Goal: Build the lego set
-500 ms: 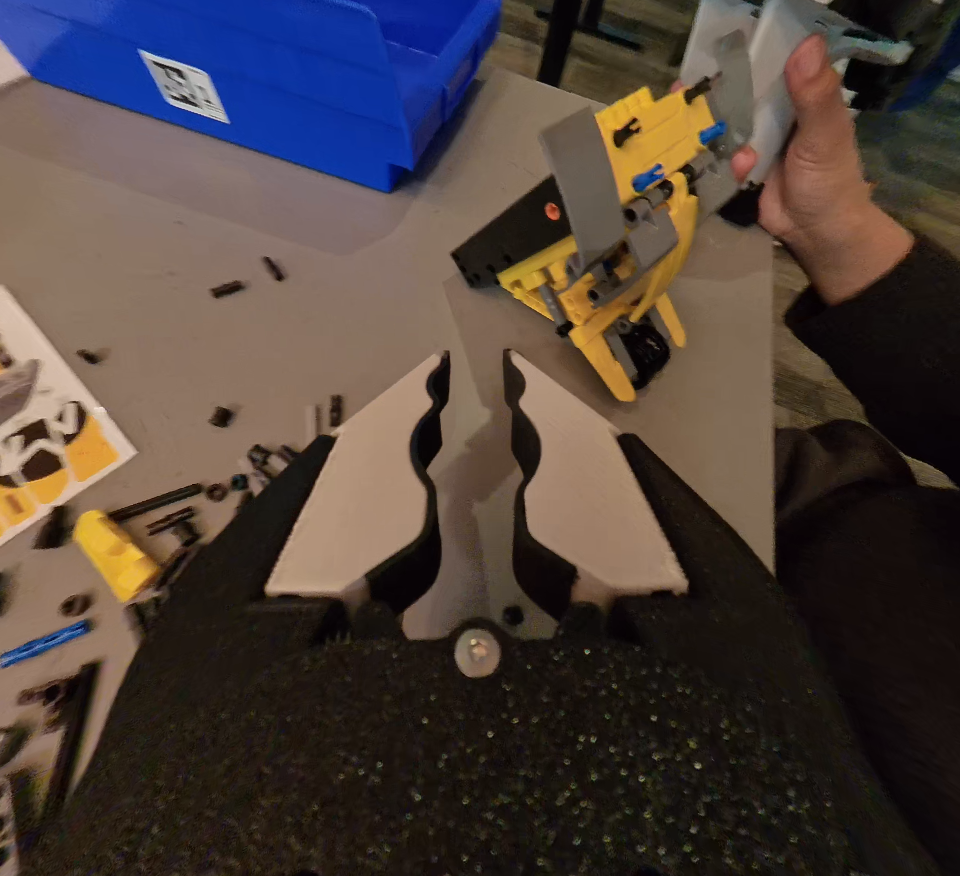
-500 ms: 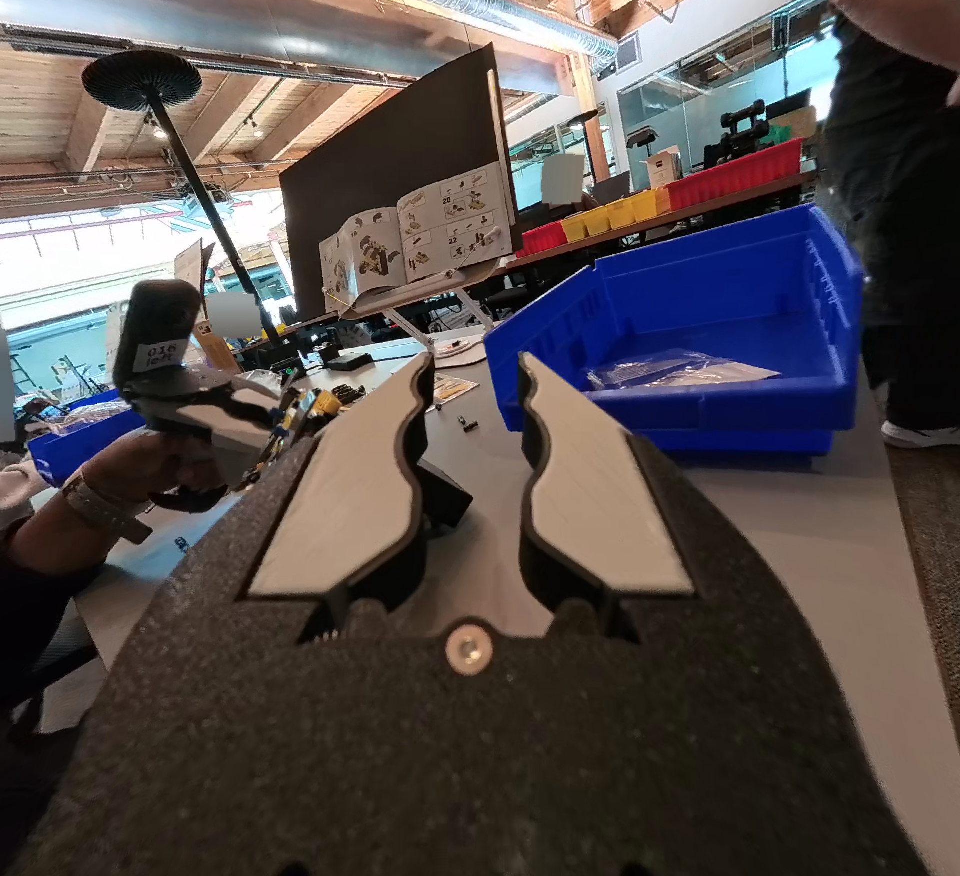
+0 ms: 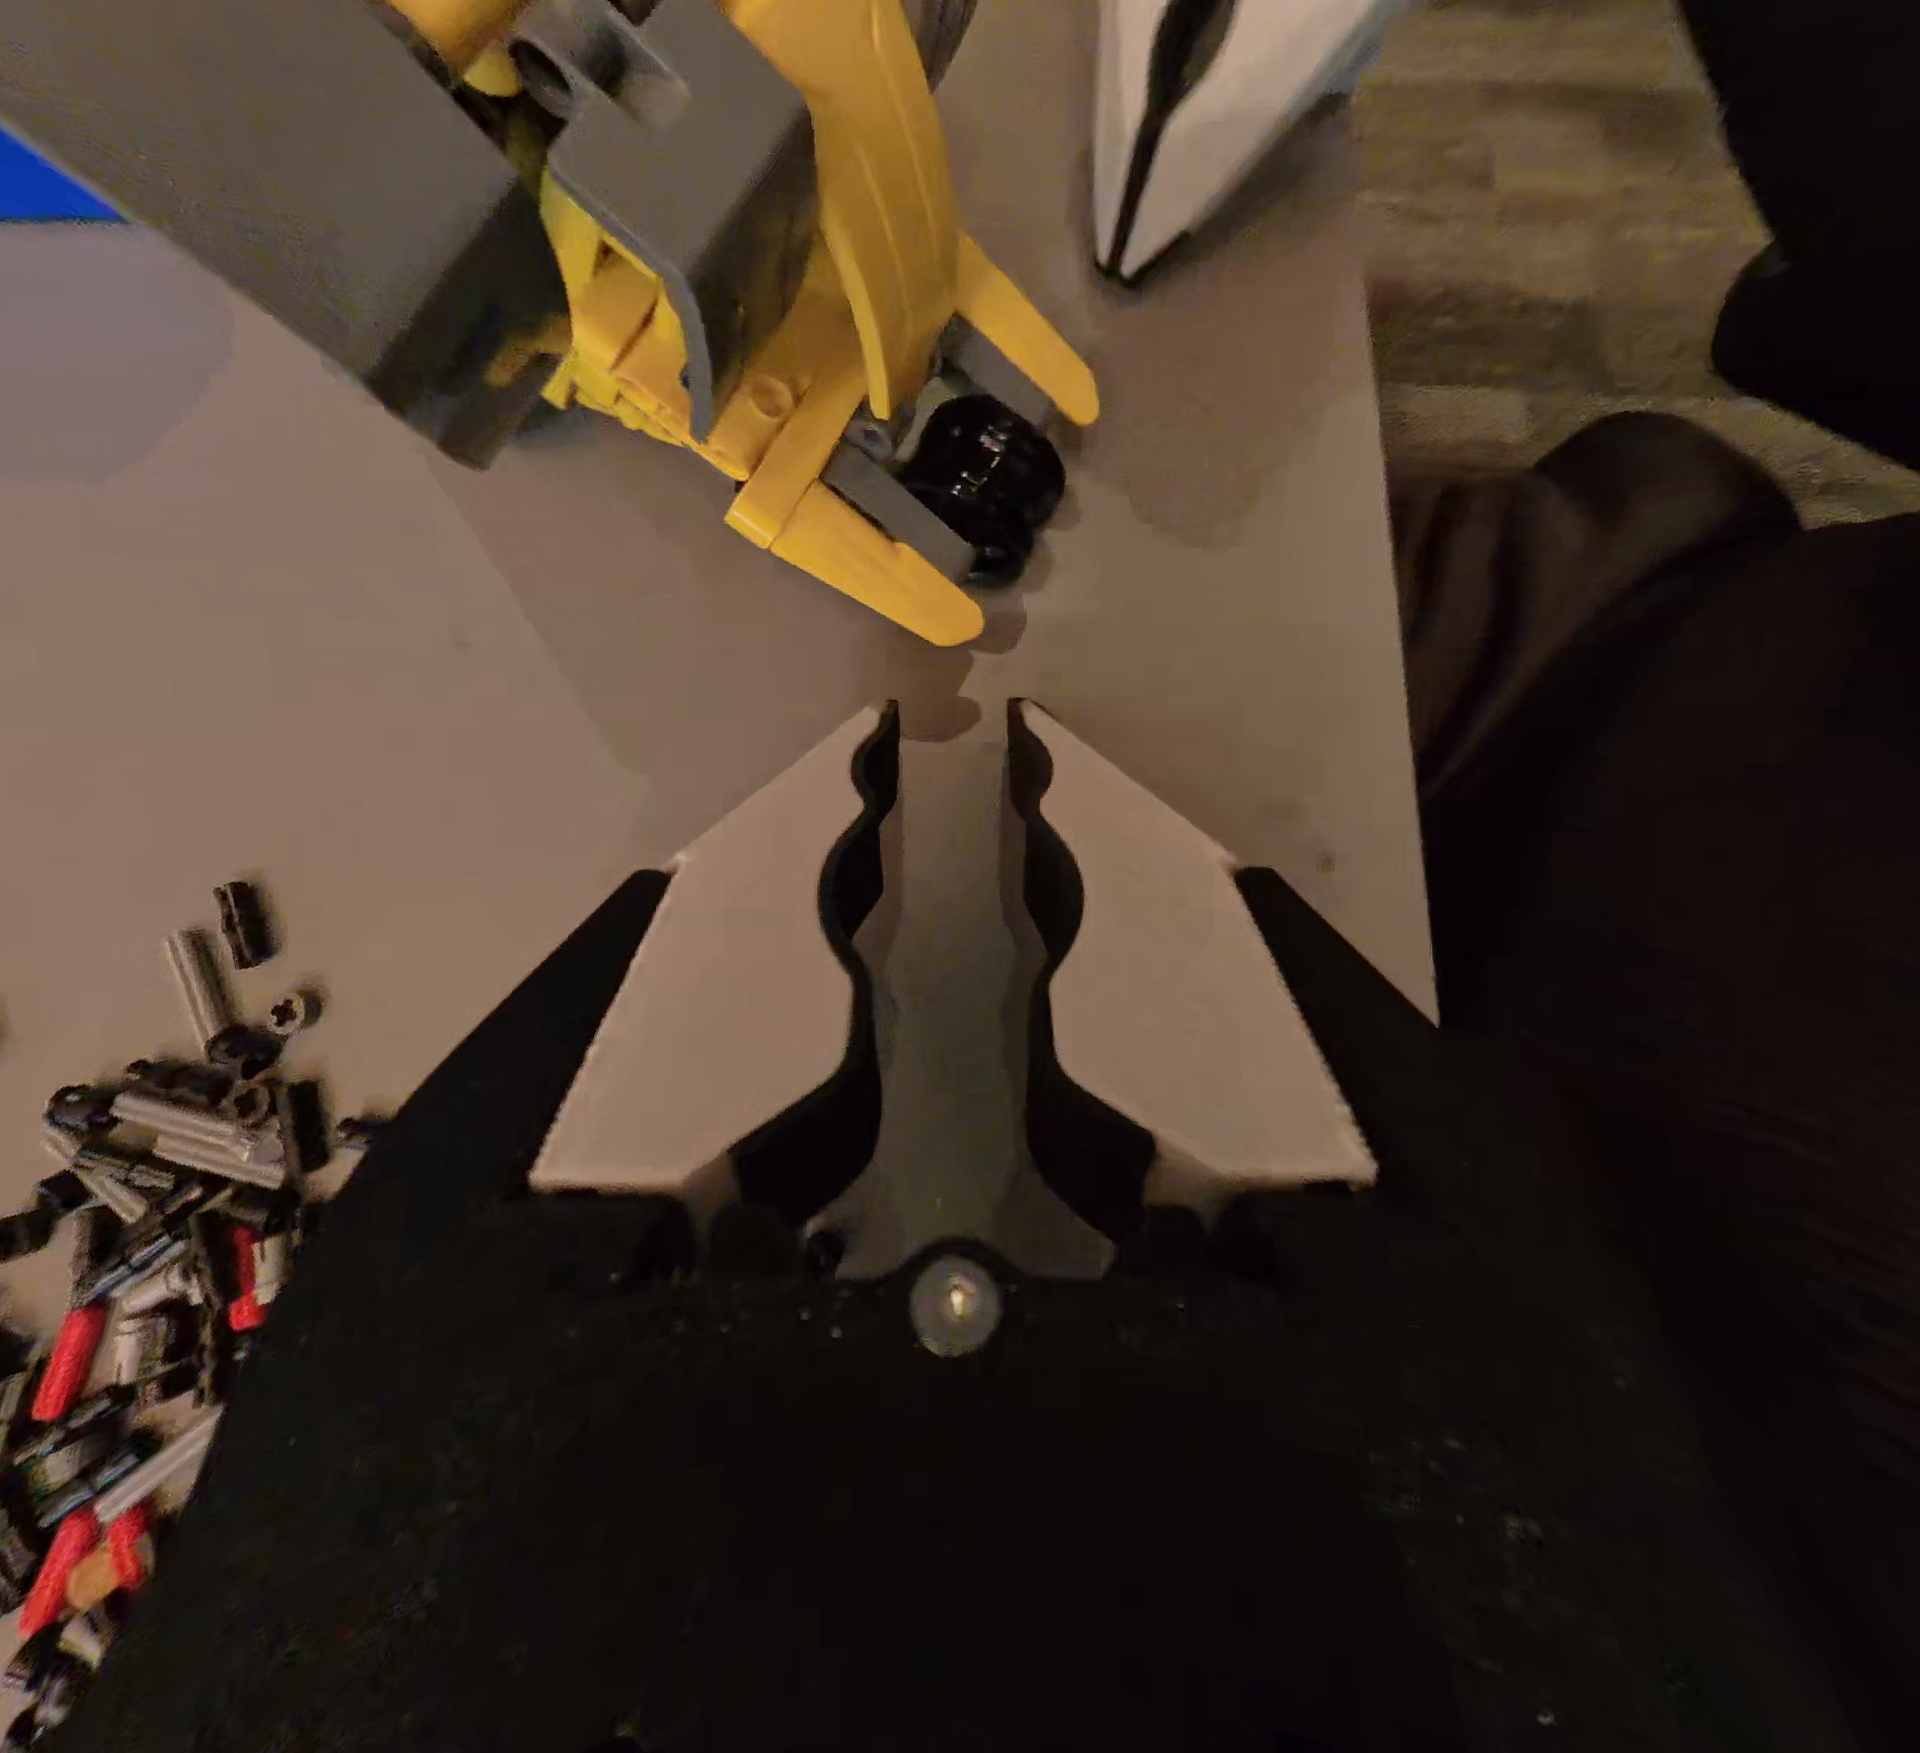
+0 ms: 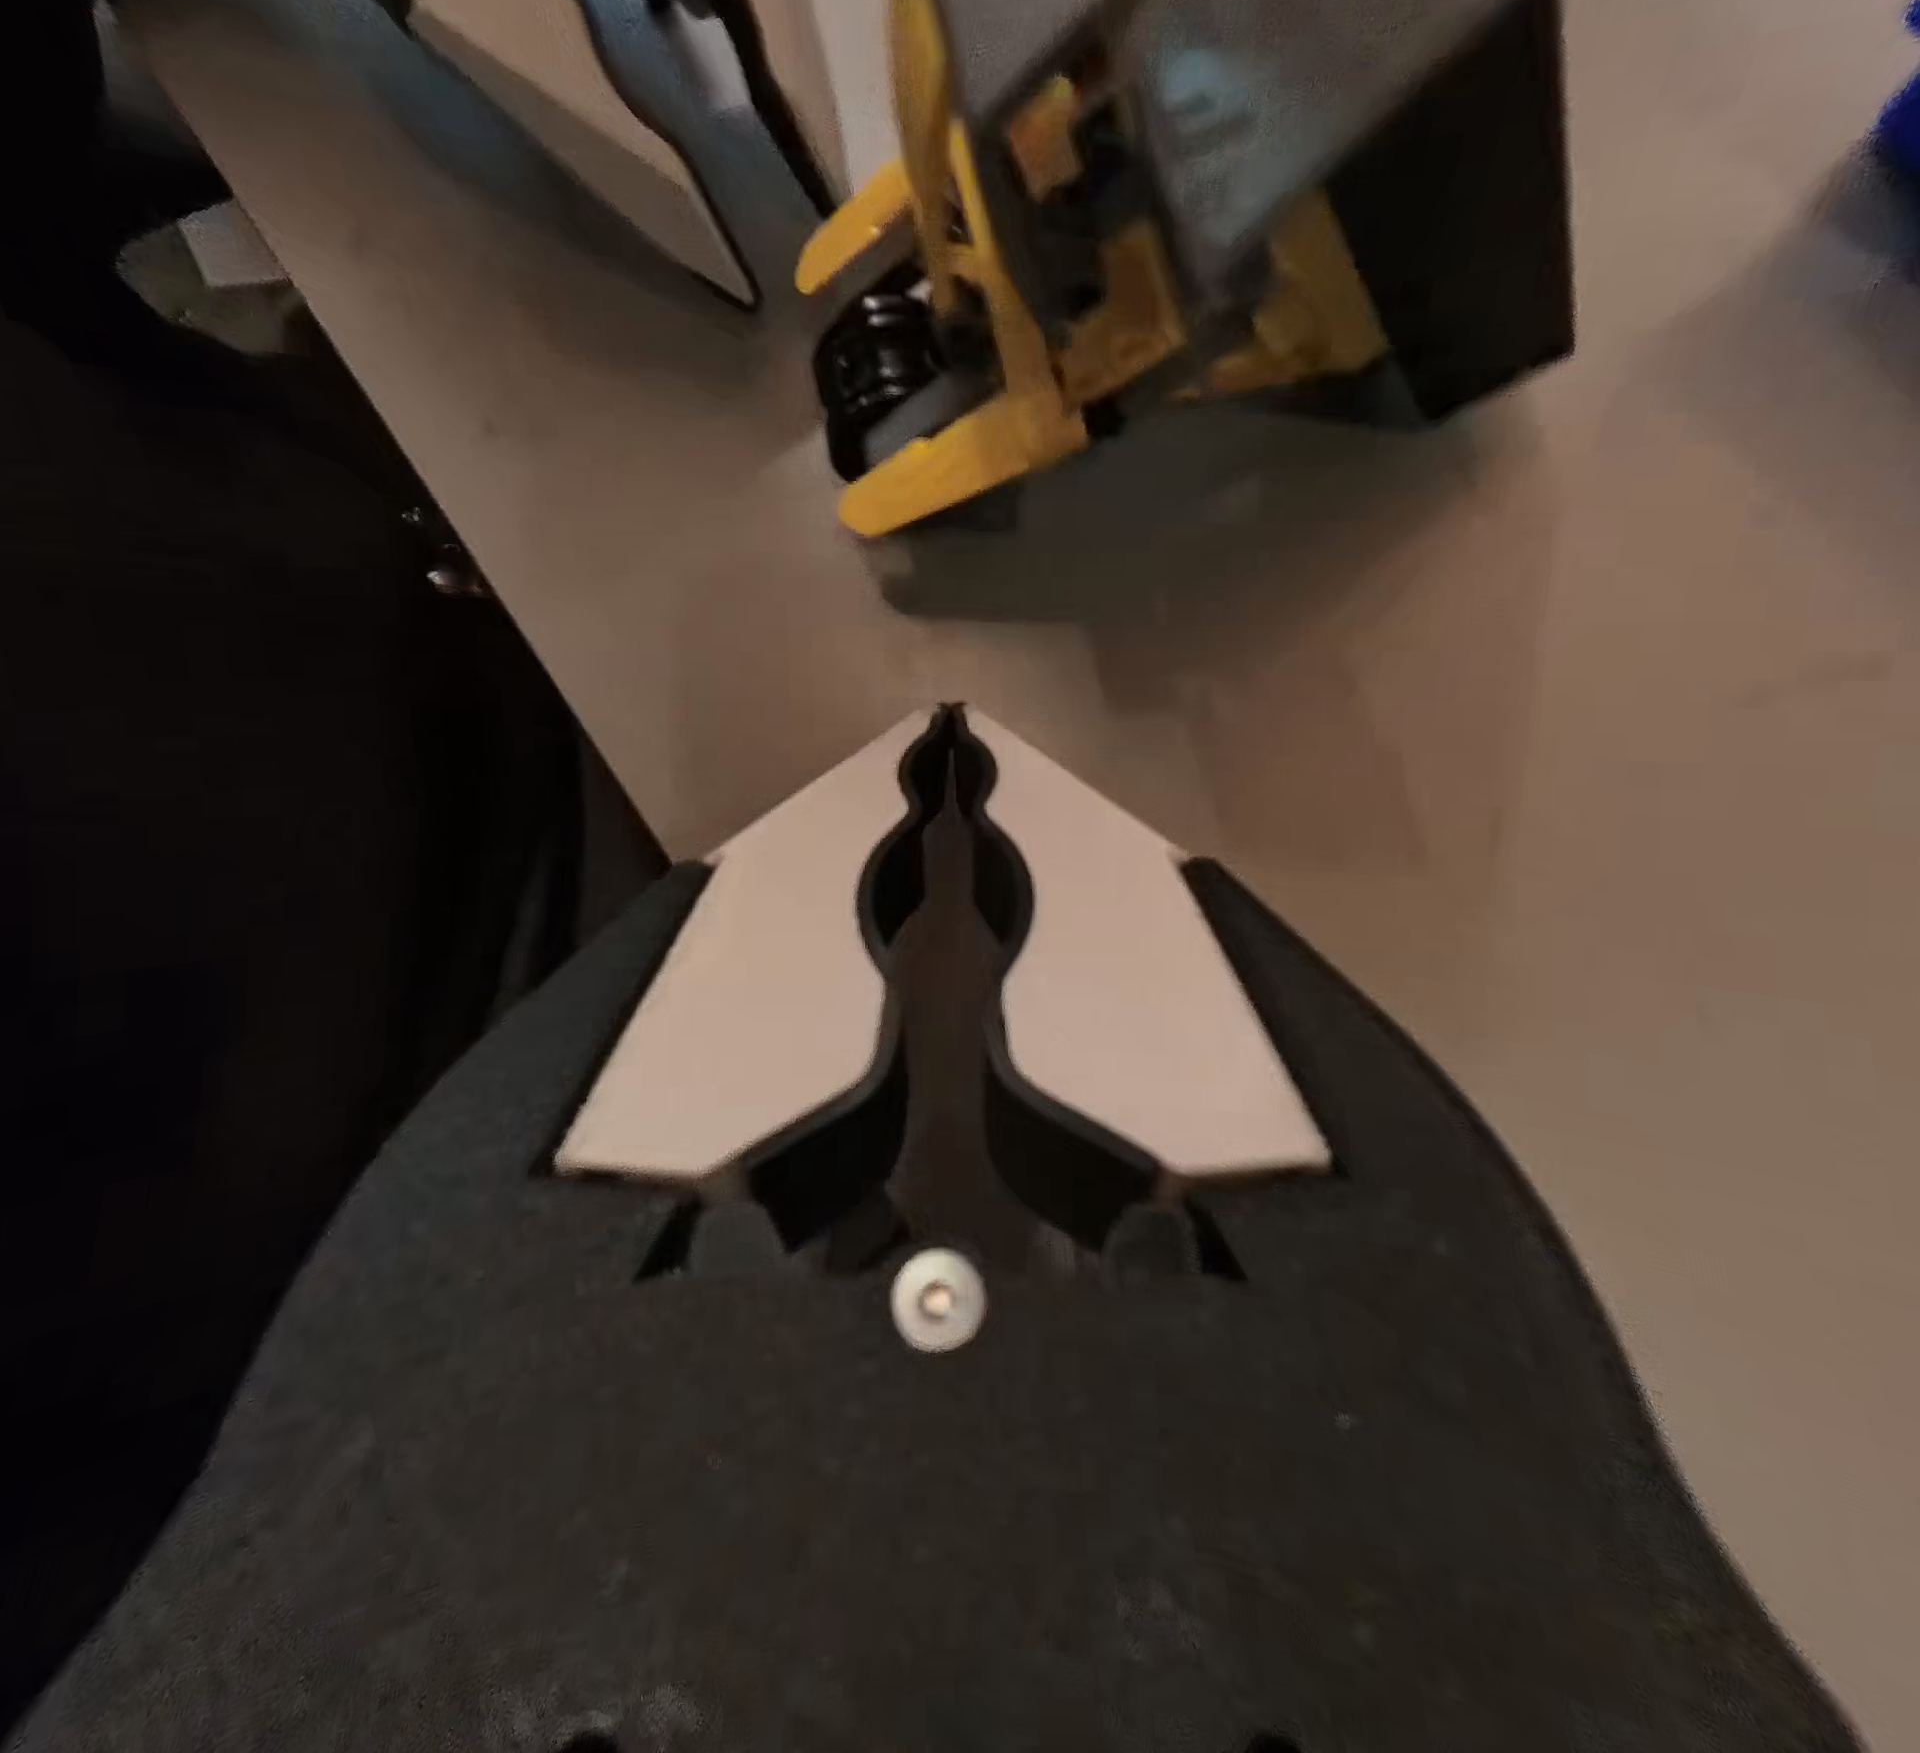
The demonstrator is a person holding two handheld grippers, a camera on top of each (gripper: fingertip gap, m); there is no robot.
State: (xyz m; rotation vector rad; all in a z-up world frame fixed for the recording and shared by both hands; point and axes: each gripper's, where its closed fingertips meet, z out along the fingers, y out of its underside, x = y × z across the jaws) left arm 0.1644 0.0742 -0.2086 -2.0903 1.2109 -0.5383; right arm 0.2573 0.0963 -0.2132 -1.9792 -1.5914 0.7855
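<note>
A yellow, grey and black brick model (image 3: 665, 176) rests tilted on the grey table (image 3: 312, 664), its small black wheel (image 3: 982, 477) at the near end. My left gripper (image 3: 954, 716) is open and empty, low over the table just short of the model's yellow prongs. The right gripper also shows in the left wrist view (image 3: 1195, 41), beside the model. In the right wrist view my right gripper (image 4: 948, 714) is shut and empty, a short way from the model (image 4: 1143, 249) and its wheel (image 4: 873, 363). The left gripper (image 4: 623, 93) shows beyond it.
A pile of small black, grey and red brick parts (image 3: 135, 1236) lies at the lower left. The table edge (image 3: 1397, 664) runs down the right, with a person's dark clothing (image 3: 1662, 872) past it. A blue patch (image 4: 1901, 93) shows at the right edge. Spacing between my two grippers at the tips: around 10 centimeters.
The right gripper held the model up in the air; now the model rests on the table and that gripper is shut and empty. Both grippers have come down close to the model.
</note>
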